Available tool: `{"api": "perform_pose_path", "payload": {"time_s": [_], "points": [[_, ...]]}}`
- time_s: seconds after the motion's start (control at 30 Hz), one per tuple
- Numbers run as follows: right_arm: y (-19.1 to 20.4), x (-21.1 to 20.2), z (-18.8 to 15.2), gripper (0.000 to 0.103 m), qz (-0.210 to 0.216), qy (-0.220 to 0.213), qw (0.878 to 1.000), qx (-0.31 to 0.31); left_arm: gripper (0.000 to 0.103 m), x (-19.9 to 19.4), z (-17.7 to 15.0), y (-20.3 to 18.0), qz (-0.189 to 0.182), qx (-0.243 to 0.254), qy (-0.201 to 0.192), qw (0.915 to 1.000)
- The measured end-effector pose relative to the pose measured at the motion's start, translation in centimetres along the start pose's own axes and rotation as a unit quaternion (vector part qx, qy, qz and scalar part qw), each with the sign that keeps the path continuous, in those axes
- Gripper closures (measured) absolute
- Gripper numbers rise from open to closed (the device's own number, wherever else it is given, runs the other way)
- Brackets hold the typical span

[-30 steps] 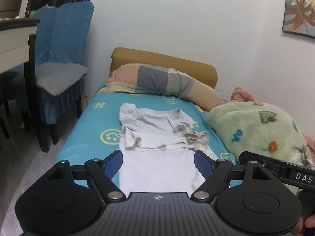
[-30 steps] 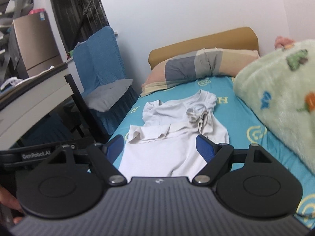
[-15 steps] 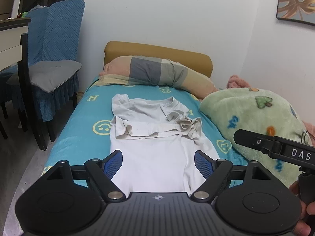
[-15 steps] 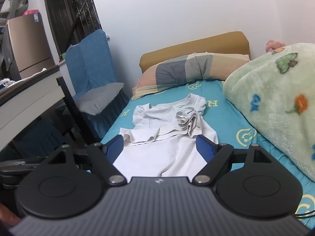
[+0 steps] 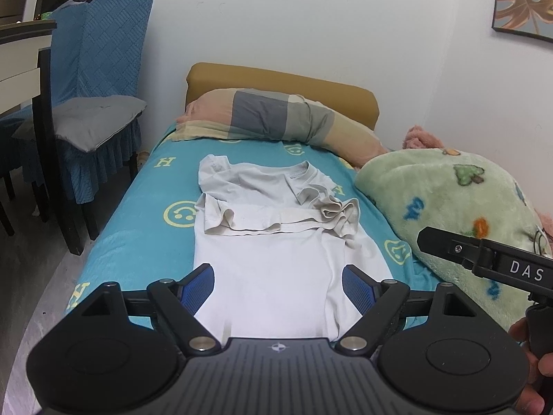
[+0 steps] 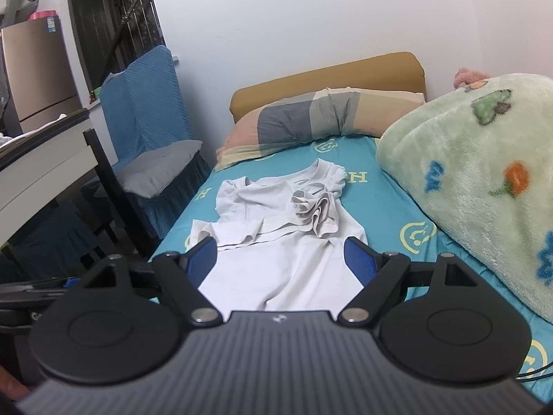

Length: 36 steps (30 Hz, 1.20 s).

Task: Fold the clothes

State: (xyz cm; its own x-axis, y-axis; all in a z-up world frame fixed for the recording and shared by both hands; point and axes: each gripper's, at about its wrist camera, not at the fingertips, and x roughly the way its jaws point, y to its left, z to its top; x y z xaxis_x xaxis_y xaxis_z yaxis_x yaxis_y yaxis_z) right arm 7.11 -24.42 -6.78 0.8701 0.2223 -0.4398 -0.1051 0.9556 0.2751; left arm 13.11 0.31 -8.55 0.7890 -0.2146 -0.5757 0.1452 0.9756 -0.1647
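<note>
A white T-shirt (image 5: 273, 242) (image 6: 276, 238) lies lengthwise on the teal bed sheet (image 5: 138, 228) (image 6: 390, 214). Its collar end points at the pillow, and both sleeves are turned in and bunched across the chest. My left gripper (image 5: 278, 285) hovers open over the shirt's near hem, with nothing between its blue pads. My right gripper (image 6: 281, 259) is open too, above the lower part of the shirt and holding nothing. The right gripper's black body (image 5: 484, 259) shows at the right edge of the left wrist view, with a hand under it.
A patchwork pillow (image 5: 276, 121) leans on the tan headboard (image 5: 280, 83). A green fleece blanket (image 5: 449, 207) (image 6: 484, 173) is heaped along the bed's right side. Left of the bed stand a blue-covered chair (image 5: 93, 103) with a grey cushion, and a table edge (image 6: 38, 159).
Both grippers have drawn back and up from the shirt, so more of the bed and shirt shows. The shirt has not moved. Both stay open.
</note>
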Motion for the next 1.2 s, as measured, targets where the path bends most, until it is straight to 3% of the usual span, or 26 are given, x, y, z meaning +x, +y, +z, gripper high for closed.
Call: {"api": "perform_pose_path", "payload": {"time_s": [0.4,0.53,0.63,0.73,0.87,0.93,1.0,1.03,1.1,1.2], "points": [[-1.9,0.6,-0.3,0.021,-0.035,0.009,0.998,0.043,0.02,1.3,-0.5,0.0,0.005,-0.006,0.025,0.9997],[-4.9,1.2,-0.6,0.021,0.014,0.024,0.986,0.167,0.019,1.7,-0.6,0.3,0.003,-0.019,0.035,0.9992],[-7.5,2.1,-1.9,0.02,0.032,0.061,0.959,0.274,0.017,1.9,-0.7,0.6,-0.003,-0.036,0.043,0.9984],[-9.8,3.2,-4.0,0.019,0.044,0.106,0.917,0.383,0.015,2.5,-1.0,1.3,-0.027,-0.075,0.064,0.9947],[-12.1,4.7,-7.9,0.019,0.048,0.153,0.847,0.506,0.015,4.5,-1.8,2.7,-0.056,-0.142,0.108,0.9823],[-12.3,5.3,-9.3,0.019,0.036,0.168,0.83,0.531,0.015,5.9,-2.4,3.6,-0.069,-0.184,0.134,0.9713],[-12.1,6.2,-10.1,0.02,0.035,0.176,0.824,0.538,0.015,7.2,-3.0,4.5,-0.079,-0.221,0.152,0.96],[-11.8,6.7,-10.1,0.021,0.036,0.174,0.828,0.533,0.015,7.8,-3.3,4.9,-0.083,-0.236,0.158,0.9552],[-11.3,7.6,-9.9,0.029,0.034,0.164,0.839,0.518,0.015,8.9,-3.7,5.6,-0.094,-0.263,0.167,0.9455],[-10.8,8.6,-9.2,0.052,0.021,0.143,0.861,0.488,0.015,10.5,-4.2,6.3,-0.118,-0.297,0.179,0.9303]]}}
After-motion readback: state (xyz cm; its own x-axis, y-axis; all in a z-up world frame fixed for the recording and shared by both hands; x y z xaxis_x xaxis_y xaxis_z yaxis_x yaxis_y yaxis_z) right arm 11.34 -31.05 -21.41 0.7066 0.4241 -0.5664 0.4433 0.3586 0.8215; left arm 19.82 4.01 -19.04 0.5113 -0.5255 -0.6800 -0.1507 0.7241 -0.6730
